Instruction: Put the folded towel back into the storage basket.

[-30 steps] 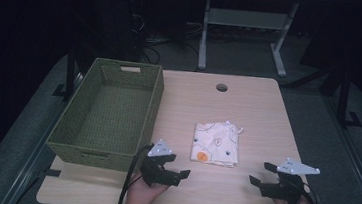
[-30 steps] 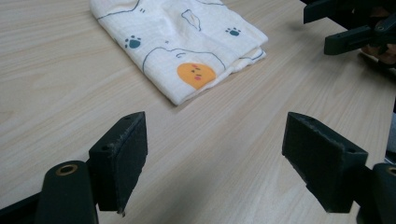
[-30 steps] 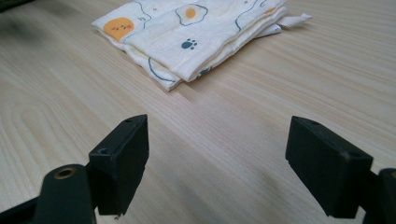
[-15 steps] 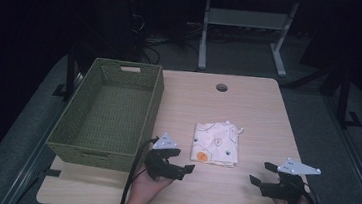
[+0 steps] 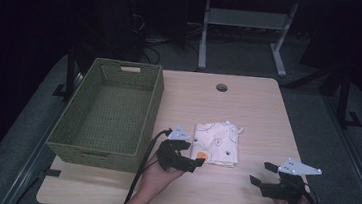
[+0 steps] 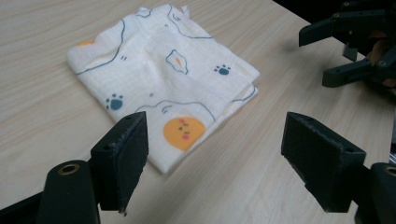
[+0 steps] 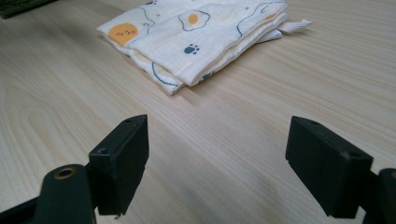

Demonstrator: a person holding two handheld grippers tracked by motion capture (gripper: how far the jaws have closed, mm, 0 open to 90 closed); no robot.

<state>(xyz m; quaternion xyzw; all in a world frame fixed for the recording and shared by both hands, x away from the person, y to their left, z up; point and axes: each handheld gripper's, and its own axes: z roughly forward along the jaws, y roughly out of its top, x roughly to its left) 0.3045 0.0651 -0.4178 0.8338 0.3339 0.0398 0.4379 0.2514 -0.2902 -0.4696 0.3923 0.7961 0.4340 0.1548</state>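
Surface: a pale wood-grain surface (image 5: pixel 262 120) carried everything, with a small round dark hole (image 5: pixel 221 87) near its far edge.
Basket: a green woven basket (image 5: pixel 155 99) stood on the left part of the surface, long side running away from the person, a cut-out handle in its far wall; its inside was bare.
Cloth: a folded white cloth (image 5: pixel 216 143) lay flat near the middle of the surface, just right of the basket and apart from it – printed with dark outlines, small blue paw marks, fried-egg shapes and an orange round face at its near-left corner. In the left gripper view the cloth (image 6: pixel 163 74) lay ahead of the jaws and to their left; in the right gripper view the cloth (image 7: pixel 196 32) lay farther off, its stacked folded edges facing the camera.
Left gripper: the left gripper (image 5: pixel 198 163), held in a hand (image 5: pixel 159 178) coming in from the bottom edge, sat at the cloth's near-left corner, between basket and cloth. Its jaws stood wide apart and had hold of nothing; seen along them, the left gripper (image 6: pixel 215 154) had the orange-face corner just beyond its left jaw – whether it touched the cloth could not be told.
Right gripper: the right gripper (image 5: pixel 261 173) sat near the front-right of the surface, well apart from the cloth, its jaws pointing left toward it. In its own view the right gripper (image 7: pixel 217 154) showed jaws spread wide over bare wood, gripping nothing.
Cable: a black cable (image 5: pixel 138 170) trailed from the left gripper toward the near edge.
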